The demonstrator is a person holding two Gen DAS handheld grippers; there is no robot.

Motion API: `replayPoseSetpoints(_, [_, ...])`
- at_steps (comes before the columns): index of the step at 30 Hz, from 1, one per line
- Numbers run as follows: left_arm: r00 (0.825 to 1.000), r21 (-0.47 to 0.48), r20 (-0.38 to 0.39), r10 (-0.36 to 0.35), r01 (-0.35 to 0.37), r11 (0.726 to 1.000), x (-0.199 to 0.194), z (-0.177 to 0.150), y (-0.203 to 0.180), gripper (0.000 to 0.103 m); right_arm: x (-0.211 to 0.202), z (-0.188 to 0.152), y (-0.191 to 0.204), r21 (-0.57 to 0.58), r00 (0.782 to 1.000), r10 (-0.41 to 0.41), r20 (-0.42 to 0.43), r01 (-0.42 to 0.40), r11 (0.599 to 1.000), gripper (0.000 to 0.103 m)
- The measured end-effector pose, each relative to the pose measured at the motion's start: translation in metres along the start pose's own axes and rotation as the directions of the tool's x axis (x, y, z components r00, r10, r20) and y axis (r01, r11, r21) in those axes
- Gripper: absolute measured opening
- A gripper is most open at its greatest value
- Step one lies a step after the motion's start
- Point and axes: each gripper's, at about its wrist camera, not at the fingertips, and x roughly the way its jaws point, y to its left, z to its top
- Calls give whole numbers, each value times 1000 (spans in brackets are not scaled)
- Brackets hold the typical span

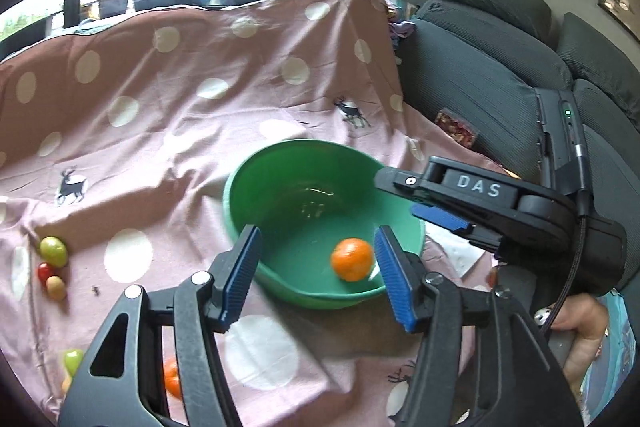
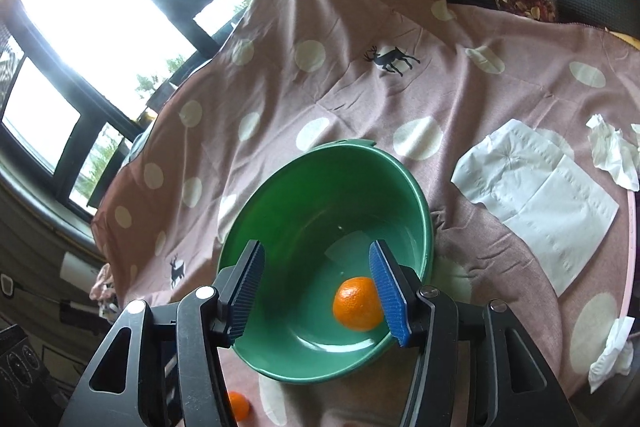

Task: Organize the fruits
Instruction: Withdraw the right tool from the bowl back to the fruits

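A green bowl (image 1: 280, 183) (image 2: 280, 195) stands on the pink spotted cloth. One orange tangerine (image 1: 352, 259) (image 2: 357, 303) lies inside it near the front right wall. My left gripper (image 1: 316, 271) is open and empty above the bowl's near rim. My right gripper (image 2: 316, 291) is open and empty over the bowl; in the left wrist view it (image 1: 432, 203) reaches over the bowl's right rim. A second tangerine (image 1: 173, 379) (image 2: 239, 405) lies on the cloth in front of the bowl, partly hidden by fingers.
Small green, red and tan fruits (image 1: 53, 263) lie on the cloth at left, another green one (image 1: 73, 361) lower left. White paper napkins (image 2: 536, 195) and crumpled tissues (image 2: 612, 151) lie right of the bowl. A dark sofa (image 1: 480, 75) stands behind.
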Motion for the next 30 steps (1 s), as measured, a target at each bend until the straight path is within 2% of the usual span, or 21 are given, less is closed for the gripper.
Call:
replayPoseSetpoints(2, [996,-26,9,92,-92,995,-12,-4,17,62,2,-2,9,-27,1000,10,-6,-10,1000,57])
replayPoseSetpoints(5, [980,-93,9,200,-198,976,-28,-14,46,63,5,-8,23,-60,1000,21,-19,-22,998,57])
replayPoseSetpoints(9, [962,-208,-20,271,-269,940,-43,-34,86,64,11,-17,41,-121,999,32,-43,-37,992,57])
replayPoseSetpoints(13, [937,-285,-52,347,-346,894,-55,-52,119,64,17,-23,53,-155,998,12,-56,-20,988,58])
replayPoseSetpoints(18, [927,-382,-67,370,-366,849,-72,-68,150,64,24,-37,76,-224,997,3,-80,-21,974,58])
replayPoseSetpoints(22, [903,-414,-99,418,-419,808,-77,-75,165,64,32,-51,97,-291,994,4,-106,-35,956,58])
replayPoseSetpoints(27, [907,-456,-129,401,-413,788,-79,-82,181,64,44,-70,119,-366,990,-12,-143,-42,930,58])
replayPoseSetpoints(30, [903,-469,-152,401,-423,776,-78,-84,187,64,50,-79,129,-400,986,-22,-165,-46,915,58])
